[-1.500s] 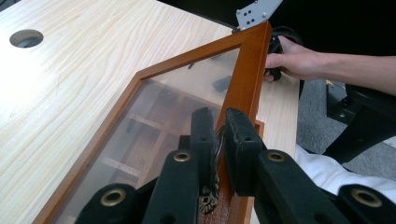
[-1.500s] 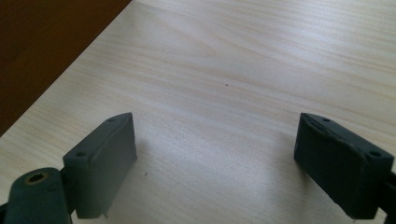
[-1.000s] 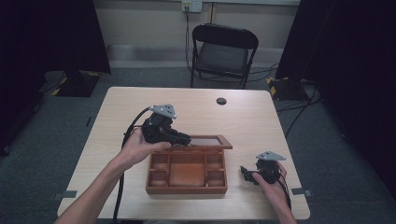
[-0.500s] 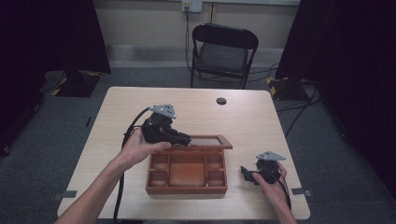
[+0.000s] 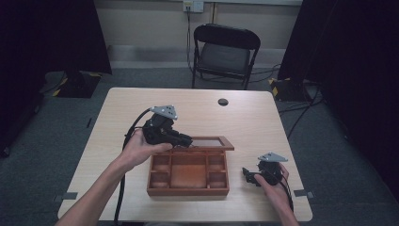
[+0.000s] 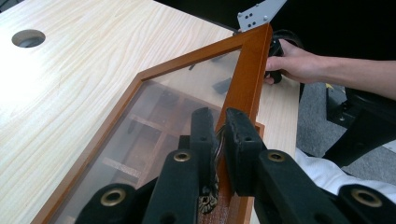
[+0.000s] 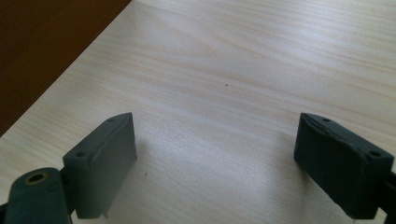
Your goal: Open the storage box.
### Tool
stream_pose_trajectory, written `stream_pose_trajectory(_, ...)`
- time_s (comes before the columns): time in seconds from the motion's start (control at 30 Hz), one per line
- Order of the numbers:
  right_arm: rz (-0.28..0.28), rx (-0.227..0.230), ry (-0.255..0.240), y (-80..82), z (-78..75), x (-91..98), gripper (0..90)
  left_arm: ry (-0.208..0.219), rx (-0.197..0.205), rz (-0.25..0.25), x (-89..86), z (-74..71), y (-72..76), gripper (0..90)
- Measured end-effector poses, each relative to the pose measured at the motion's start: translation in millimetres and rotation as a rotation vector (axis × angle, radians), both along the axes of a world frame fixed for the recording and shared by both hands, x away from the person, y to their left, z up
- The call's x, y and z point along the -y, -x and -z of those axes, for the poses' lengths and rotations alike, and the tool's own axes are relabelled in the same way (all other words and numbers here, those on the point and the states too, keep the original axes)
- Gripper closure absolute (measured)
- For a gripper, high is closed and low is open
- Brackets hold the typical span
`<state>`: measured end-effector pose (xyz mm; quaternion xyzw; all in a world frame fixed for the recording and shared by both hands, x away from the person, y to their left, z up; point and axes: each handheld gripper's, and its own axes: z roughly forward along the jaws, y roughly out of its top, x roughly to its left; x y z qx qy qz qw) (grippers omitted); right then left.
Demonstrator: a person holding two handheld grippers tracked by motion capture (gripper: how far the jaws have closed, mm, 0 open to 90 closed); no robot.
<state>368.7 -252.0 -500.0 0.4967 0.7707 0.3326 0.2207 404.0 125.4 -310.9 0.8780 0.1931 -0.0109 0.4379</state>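
Observation:
A brown wooden box (image 5: 187, 191) with several compartments stands on the table near the front edge. Its glass-paned lid (image 5: 210, 143) is raised at the back. My left gripper (image 5: 189, 140) is at the lid's left end. In the left gripper view that gripper (image 6: 220, 123) is shut on the lid's wooden frame (image 6: 247, 70), and the compartments show through the glass (image 6: 163, 107). My right gripper (image 5: 246, 175) rests on the table right of the box. Its jaws point toward the box. In its own view the right gripper (image 7: 217, 140) is open over bare wood, with the box's side (image 7: 42, 42) at upper left.
The light wooden table (image 5: 263, 127) has a round cable hole (image 5: 223, 101) near its far edge. A black folding chair (image 5: 221, 52) stands behind the table. Dark curtains hang on both sides. The person's right hand (image 6: 292, 60) shows beyond the lid's corner.

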Motion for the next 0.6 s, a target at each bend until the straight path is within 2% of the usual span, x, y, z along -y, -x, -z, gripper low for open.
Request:
stream_pose_trajectory(0.17,-0.001,0.0,0.001,0.0,0.0,0.1,12.1,0.012,-0.002,0.001,0.1,1.2,0.2,82.2)
stream_pose_trajectory(0.6,-0.001,0.0,0.001,0.0,0.0,0.1,12.1,0.003,0.0,0.008,0.5,1.0,0.4,82.2)
